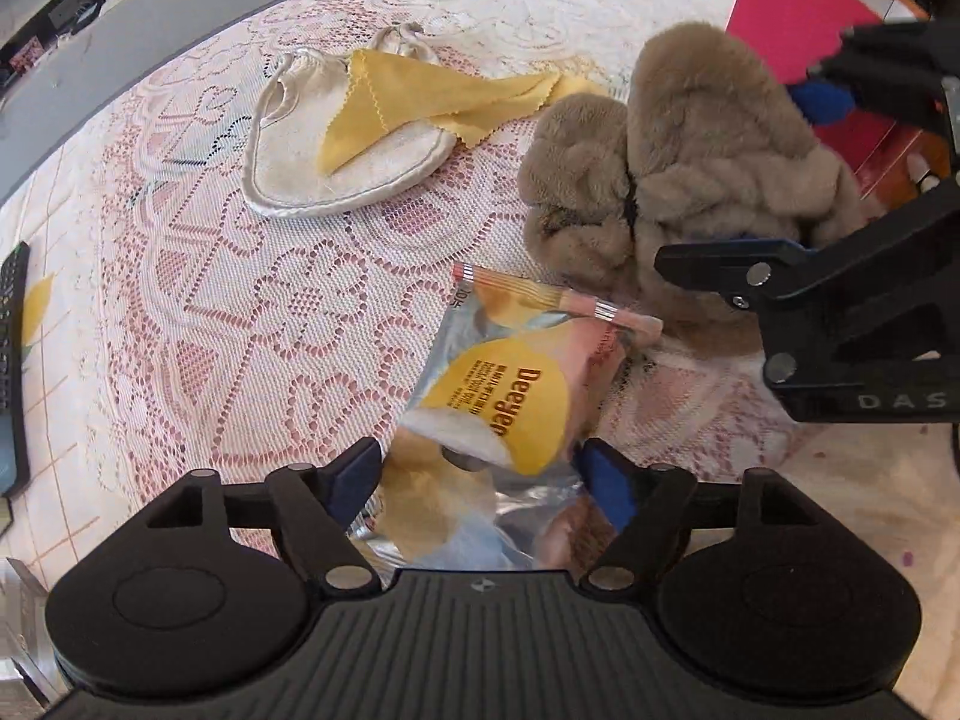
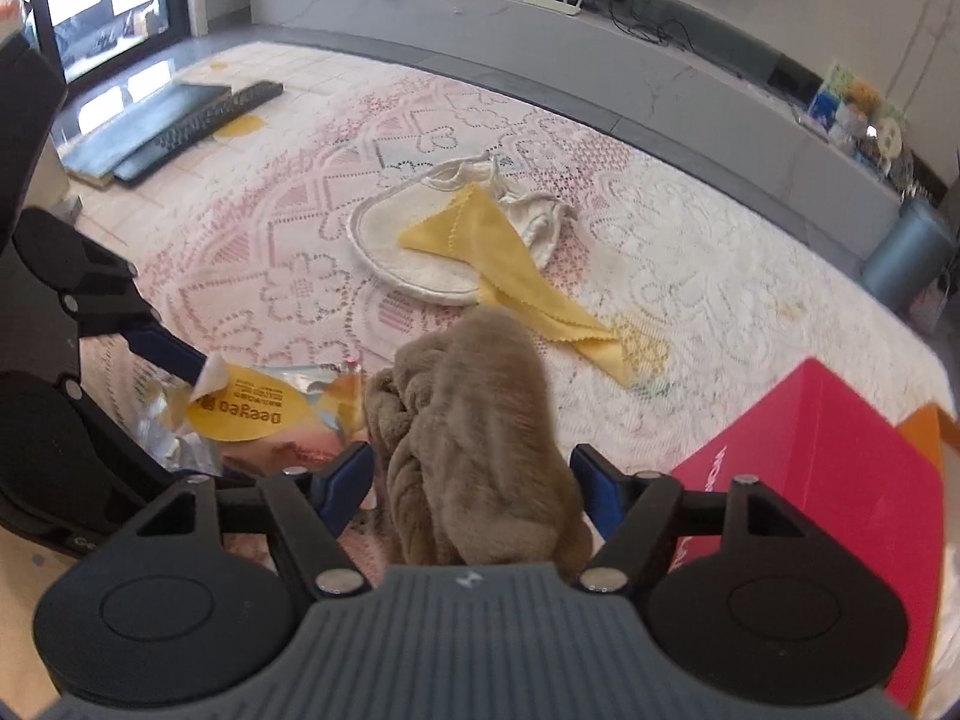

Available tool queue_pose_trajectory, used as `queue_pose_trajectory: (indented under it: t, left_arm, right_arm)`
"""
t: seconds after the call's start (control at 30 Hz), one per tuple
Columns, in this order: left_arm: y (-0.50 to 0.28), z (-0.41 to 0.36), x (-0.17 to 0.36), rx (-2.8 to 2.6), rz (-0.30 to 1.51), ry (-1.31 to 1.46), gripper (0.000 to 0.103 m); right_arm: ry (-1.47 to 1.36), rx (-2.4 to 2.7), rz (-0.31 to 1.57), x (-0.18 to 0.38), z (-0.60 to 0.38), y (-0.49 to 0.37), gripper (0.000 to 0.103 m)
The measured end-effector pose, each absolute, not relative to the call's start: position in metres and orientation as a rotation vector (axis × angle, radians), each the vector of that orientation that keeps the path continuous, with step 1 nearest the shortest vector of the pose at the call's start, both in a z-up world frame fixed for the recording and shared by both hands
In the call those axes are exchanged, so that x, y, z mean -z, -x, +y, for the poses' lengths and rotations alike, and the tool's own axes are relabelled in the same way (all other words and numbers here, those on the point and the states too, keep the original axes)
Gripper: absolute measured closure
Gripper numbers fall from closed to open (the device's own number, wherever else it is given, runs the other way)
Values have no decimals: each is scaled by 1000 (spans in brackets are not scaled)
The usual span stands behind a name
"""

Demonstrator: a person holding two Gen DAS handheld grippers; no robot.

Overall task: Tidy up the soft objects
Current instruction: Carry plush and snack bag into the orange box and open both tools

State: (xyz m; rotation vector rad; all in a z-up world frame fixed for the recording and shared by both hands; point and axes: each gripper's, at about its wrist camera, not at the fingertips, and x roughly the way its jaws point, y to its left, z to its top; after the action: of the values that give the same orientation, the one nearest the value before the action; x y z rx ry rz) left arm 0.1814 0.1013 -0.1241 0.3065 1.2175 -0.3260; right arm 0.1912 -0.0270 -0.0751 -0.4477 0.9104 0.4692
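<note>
My left gripper [image 1: 480,474] is open, its blue-padded fingers on either side of a yellow and silver Deeyeo wipes pack [image 1: 510,396] lying on the lace cloth. The pack also shows in the right wrist view [image 2: 252,414]. My right gripper [image 2: 471,480] is open around a brown furry plush item [image 2: 480,438], which bulges between its fingers. The plush [image 1: 678,174] sits just beyond the pack in the left wrist view. A yellow cloth [image 1: 432,102] lies partly over a cream drawstring pouch [image 1: 312,150] farther off.
A red box [image 2: 840,468] stands at the right of the plush. A lace tablecloth [image 1: 240,312] covers the surface. A black keyboard and dark board [image 2: 192,120] lie at the far left. A grey ledge [image 2: 600,48] runs along the back.
</note>
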Motion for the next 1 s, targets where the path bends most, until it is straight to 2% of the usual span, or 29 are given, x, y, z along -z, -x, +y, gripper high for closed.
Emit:
queue_pose_trajectory:
  t: [0.17, 0.2, 0.23, 0.3, 0.4, 0.53, 0.67, 1.0]
  left_arm:
    - [-182, 103, 122, 314, 1205, -285, 21]
    - [-182, 103, 121, 312, 1201, -286, 25]
    - [-181, 102, 121, 315, 1198, -285, 34]
    - [-177, 98, 119, 304, 1187, -294, 37]
    - [-175, 96, 116, 294, 1171, -292, 48]
    - [-173, 107, 109, 243, 1160, -213, 58]
    - [-170, 122, 95, 191, 1122, -82, 60]
    - [-134, 136, 40, 92, 1019, 177, 60]
  right_arm:
    - [515, -479, 912, 83, -25, -187, 44]
    - [521, -480, 907, 83, -25, -186, 48]
    - [529, -481, 905, 83, -25, -185, 51]
    - [540, -488, 904, 83, -24, -182, 59]
    - [590, -495, 894, 85, -20, -176, 69]
    - [534, -486, 906, 81, -26, -176, 76]
    - [379, -486, 946, 69, -40, -182, 81]
    - [150, -479, 924, 28, -57, -158, 81]
